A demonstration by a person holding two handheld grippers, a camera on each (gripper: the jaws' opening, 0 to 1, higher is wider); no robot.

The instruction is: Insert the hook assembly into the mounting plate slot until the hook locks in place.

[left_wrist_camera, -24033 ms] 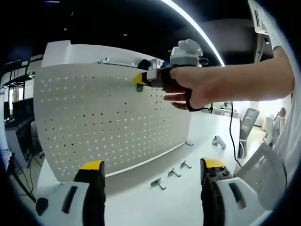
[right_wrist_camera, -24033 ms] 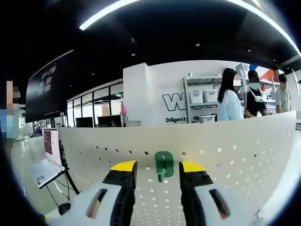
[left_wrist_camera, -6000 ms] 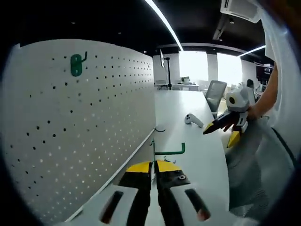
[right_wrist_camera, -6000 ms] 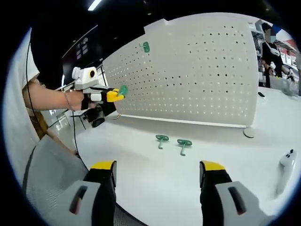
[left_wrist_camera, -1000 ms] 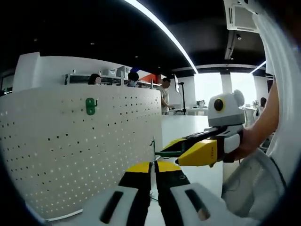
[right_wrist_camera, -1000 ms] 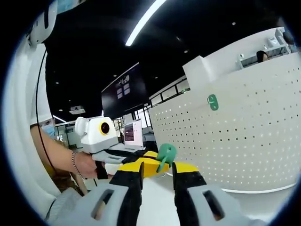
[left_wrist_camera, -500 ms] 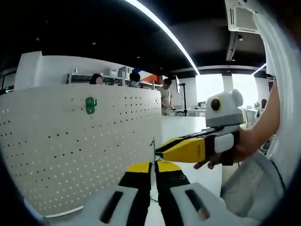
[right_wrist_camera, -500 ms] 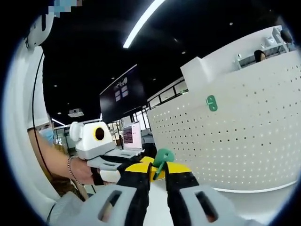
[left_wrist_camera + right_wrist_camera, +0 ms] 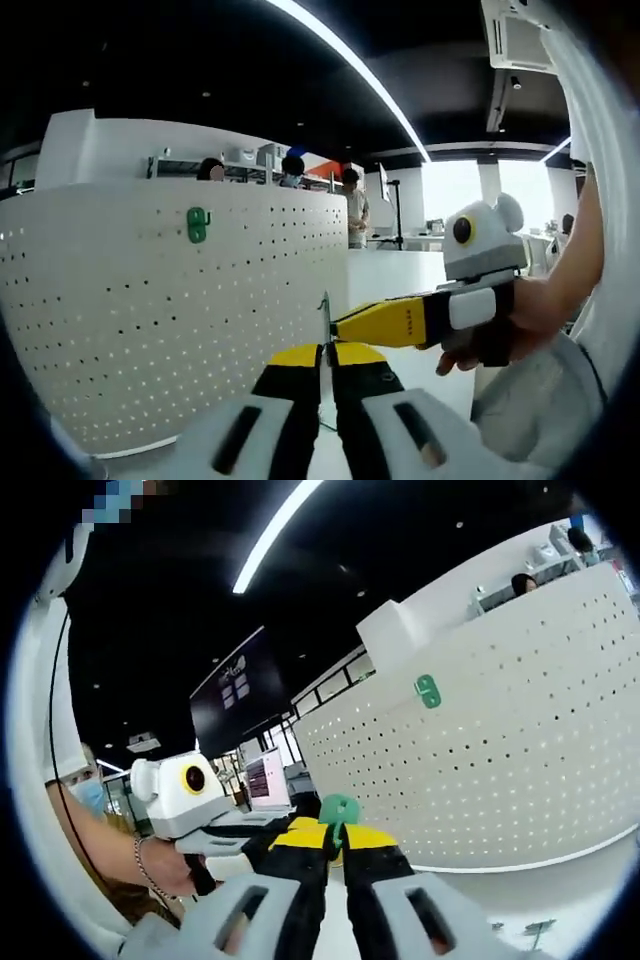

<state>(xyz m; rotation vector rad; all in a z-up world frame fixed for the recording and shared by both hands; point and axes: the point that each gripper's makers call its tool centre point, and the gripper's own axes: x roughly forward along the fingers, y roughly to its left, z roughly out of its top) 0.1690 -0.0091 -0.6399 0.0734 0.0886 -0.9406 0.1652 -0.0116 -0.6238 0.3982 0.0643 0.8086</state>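
A white pegboard [image 9: 150, 320] stands upright with one green hook [image 9: 198, 224] hung near its top; the right gripper view shows the same pegboard [image 9: 520, 780] and hung hook [image 9: 427, 691]. My left gripper [image 9: 326, 356] is shut on a second hook's thin metal wire [image 9: 325, 310], which stands up between its jaws. My right gripper [image 9: 342, 325] comes in from the right and meets the wire tip to tip. Seen from its own camera, the right gripper [image 9: 335, 838] is shut on that hook's green plate [image 9: 338, 808], and the left gripper [image 9: 270, 832] reaches in from the left.
Two small hooks [image 9: 540, 927] lie on the white table [image 9: 590, 900] at the pegboard's foot. A hand [image 9: 520, 320] holds the right gripper. People stand behind the pegboard [image 9: 290, 170], and a laptop [image 9: 262, 778] sits beyond its left end.
The right gripper's jaws, apart a second ago, have closed on the hook's green plate. Its yellow jaws now cover the hook's green shank in the left gripper view.
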